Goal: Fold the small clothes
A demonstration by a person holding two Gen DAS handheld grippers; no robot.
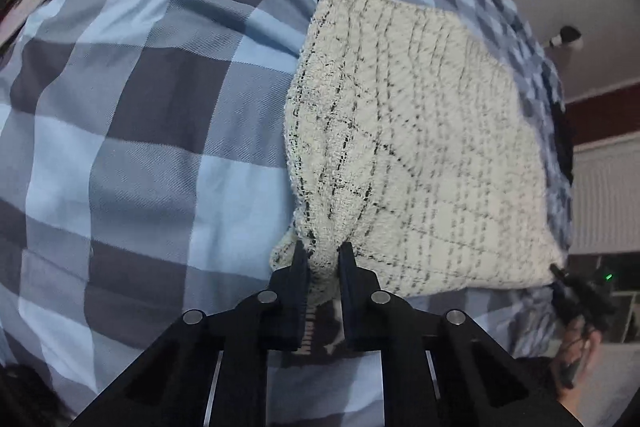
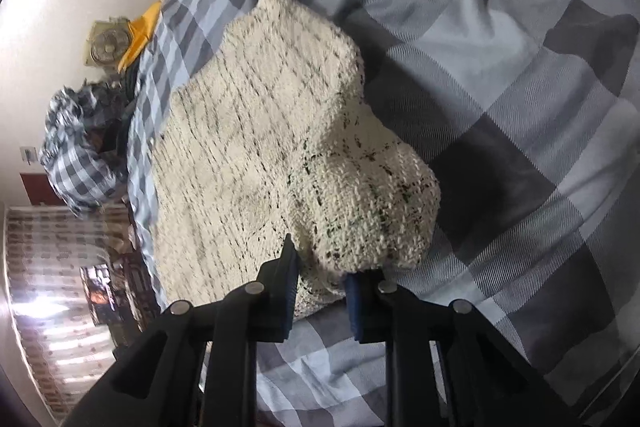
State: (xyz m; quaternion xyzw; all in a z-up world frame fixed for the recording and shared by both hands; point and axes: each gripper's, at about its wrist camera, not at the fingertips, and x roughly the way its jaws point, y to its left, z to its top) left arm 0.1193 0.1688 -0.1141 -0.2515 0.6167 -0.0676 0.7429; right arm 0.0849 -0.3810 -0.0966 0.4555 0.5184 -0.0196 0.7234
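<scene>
Knit garment (image 1: 420, 147), cream with dark flecks, spread on checked bed cover (image 1: 140, 147), centre-right of frame. Soft, light, floppy, probably stretchy. Left gripper (image 1: 323, 259) jaws clamped on bunched near corner; right gripper (image 2: 320, 263) jaws pinching opposite corner. Corners best hold.

A knitted cloth (image 1: 420, 147) lies on the bed cover (image 1: 140, 147), which spreads out under it on every side. In the left wrist view the cloth sits right of centre, with open cover to its left and behind it. The left gripper (image 1: 323, 259) is at the cloth's near-left corner, a bunch of the fabric pinched between its jaws. The other gripper (image 1: 576, 291) shows at the cloth's near-right corner.

In the right wrist view the right gripper (image 2: 320, 267) holds a bunched fold of the cloth's near edge between its jaws — the cloth stretches away behind it. Past the bed's left edge, a fan (image 2: 106, 45) stands against the wall, with a heap of bedding (image 2: 76, 147) nearer.
</scene>
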